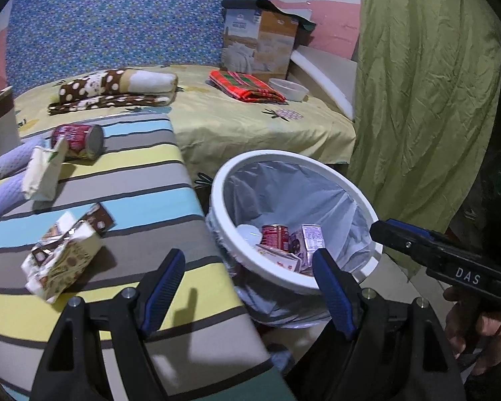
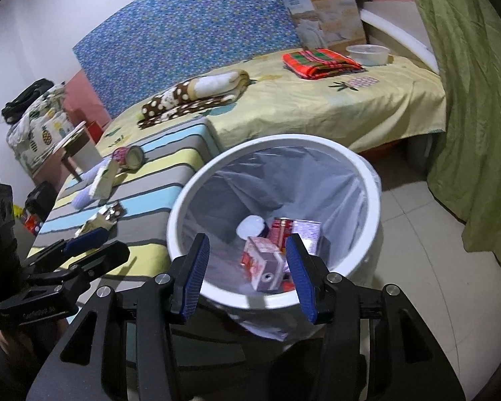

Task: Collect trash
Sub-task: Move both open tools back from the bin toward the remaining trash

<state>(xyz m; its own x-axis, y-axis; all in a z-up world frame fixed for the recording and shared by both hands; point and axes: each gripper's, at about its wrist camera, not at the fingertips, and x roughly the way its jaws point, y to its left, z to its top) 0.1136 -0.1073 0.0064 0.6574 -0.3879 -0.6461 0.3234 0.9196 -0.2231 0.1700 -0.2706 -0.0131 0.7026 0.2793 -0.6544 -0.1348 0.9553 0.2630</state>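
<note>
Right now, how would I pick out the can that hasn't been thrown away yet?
Find the striped bench against the yellow bed. At its far end a red can lies on its side, open end showing, beside a cream carton. Its neighbours are boxy cartons and lilac rolls; the other red can stands inside the white bin.

Low bed in a pale yellow printed sheet (image 2: 367, 107), blue floral upright mattress (image 1: 117, 23) leaning on a pink-and-white wall (image 1: 330, 23), crumpled olive-green curtain (image 1: 424, 100) at right, pale tiled floor (image 2: 427, 250), striped cushioned bench (image 1: 143, 173) in front, dim indoor light
</note>
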